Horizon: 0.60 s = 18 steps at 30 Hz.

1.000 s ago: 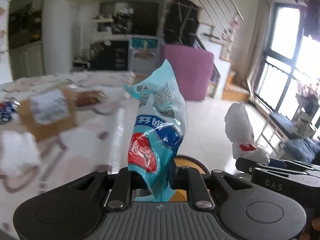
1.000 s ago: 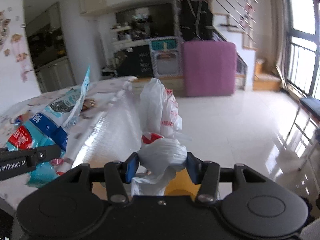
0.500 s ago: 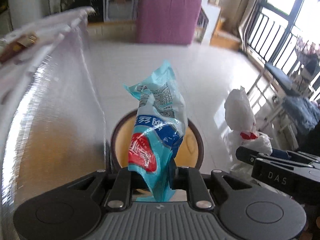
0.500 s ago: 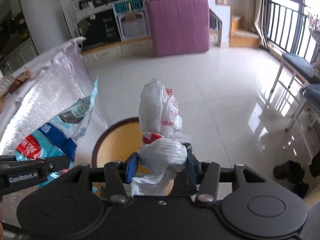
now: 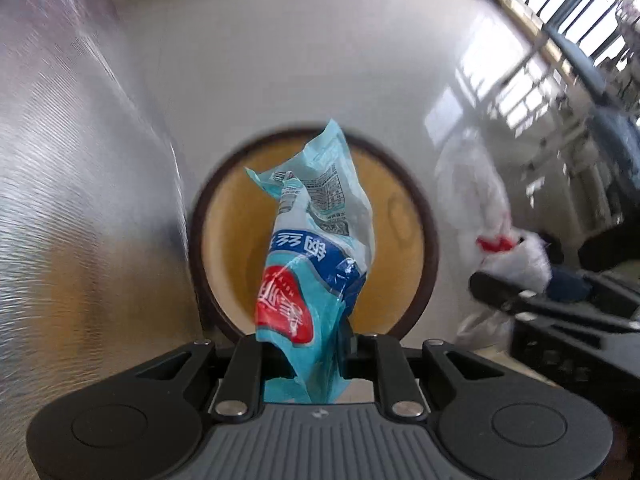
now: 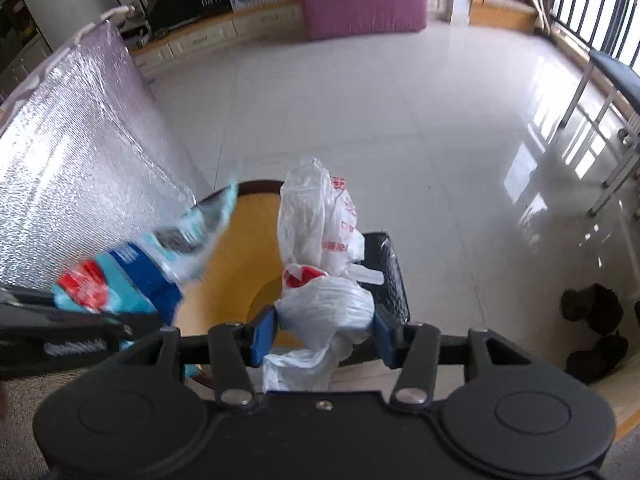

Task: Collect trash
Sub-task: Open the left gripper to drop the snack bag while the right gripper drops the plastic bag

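Both jaws were pinching trash: left gripper (image 5: 310,354) held the snack wrapper (image 5: 316,248) right above the bin (image 5: 416,216); right gripper (image 6: 320,330) clamped the plastic bag (image 6: 320,248) beside it.

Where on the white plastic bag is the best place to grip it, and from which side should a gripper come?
Grip the white plastic bag at its bunched lower part, from below, fingers on either side. That part is wadded thick, while the upper part is thin, loose film. The right gripper holds it exactly there, over the round bin.
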{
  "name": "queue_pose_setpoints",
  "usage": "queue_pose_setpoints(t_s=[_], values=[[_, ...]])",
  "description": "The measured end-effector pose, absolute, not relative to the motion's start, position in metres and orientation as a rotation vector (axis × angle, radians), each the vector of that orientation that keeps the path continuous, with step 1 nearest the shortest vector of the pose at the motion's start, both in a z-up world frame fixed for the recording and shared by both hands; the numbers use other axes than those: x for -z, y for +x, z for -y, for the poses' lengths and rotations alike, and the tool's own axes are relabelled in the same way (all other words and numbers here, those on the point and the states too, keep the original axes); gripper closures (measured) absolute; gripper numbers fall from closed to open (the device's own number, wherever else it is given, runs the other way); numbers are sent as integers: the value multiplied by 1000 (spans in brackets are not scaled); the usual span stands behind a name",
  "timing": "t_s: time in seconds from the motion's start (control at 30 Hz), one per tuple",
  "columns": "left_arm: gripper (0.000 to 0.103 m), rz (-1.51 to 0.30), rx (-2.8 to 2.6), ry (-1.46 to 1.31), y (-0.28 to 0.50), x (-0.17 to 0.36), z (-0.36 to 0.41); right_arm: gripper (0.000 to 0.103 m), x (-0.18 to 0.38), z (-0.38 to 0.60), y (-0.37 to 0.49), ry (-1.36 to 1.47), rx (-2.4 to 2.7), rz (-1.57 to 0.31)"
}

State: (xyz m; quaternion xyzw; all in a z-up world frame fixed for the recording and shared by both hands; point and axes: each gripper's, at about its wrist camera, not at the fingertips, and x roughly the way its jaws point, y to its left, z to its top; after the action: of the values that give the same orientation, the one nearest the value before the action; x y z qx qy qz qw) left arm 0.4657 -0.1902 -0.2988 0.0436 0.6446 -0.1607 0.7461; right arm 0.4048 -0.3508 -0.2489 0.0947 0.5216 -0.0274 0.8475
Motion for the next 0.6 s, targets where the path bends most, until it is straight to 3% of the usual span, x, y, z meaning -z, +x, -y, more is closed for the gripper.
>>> queue_pose_setpoints(t_s=[0.3, 0.6], values=[[83, -1655, 375, 55, 516, 398, 197, 51, 272, 356, 431, 248, 45, -1206], [82, -1666, 291, -19, 552, 447, 186, 51, 290, 350, 450, 240, 8, -1260]])
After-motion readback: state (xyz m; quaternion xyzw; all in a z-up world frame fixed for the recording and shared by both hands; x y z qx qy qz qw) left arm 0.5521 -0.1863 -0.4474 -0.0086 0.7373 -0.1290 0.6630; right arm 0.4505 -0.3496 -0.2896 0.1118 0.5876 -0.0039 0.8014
